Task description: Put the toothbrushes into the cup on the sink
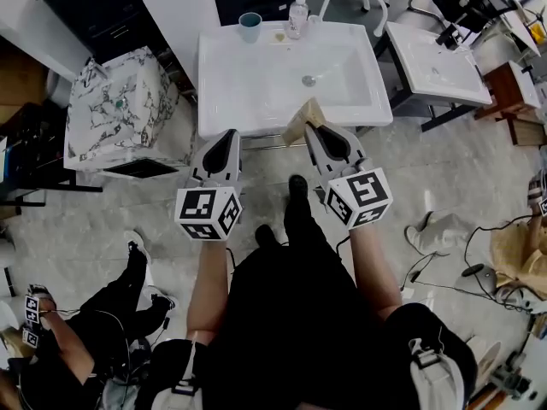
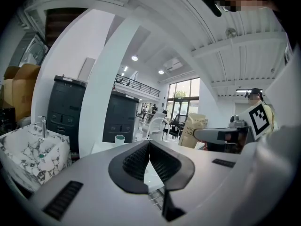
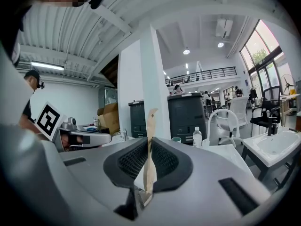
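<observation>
Toothbrush pack [image 1: 301,120], a flat brown paper sleeve, is sitting just below the centre of the head view, pinched in the right tool [image 1: 318,131] over the near rim of the white sink [image 1: 224,101]. The left tool [image 1: 224,141] is hanging beside it, also at the near rim. The green cup [image 1: 249,26] is standing on the sink's far ledge, upper centre, with a clear bottle [image 1: 297,15] just to its right. A marbled cabinet [image 1: 120,114] is flanking the sink at left and a second sink [image 1: 432,67] at right; the basin between the tools and the cup is lying open.

Left gripper view: the jaws are meeting at their tips with nothing between them. The cup [image 2: 120,138] is showing beyond, left of centre, and the pack [image 2: 194,130] at right.

Right gripper view: the jaws are pressing, nearly together, on the pack [image 3: 150,145], which is standing on edge and rising above the pads.

Handling, as a judgement: the pack is looking light, thin and easily creased, so a mid-length hold is leaving the top end free to enter the cup. The cup itself is likely to tip if nudged, and the bottle is crowding its right side.
</observation>
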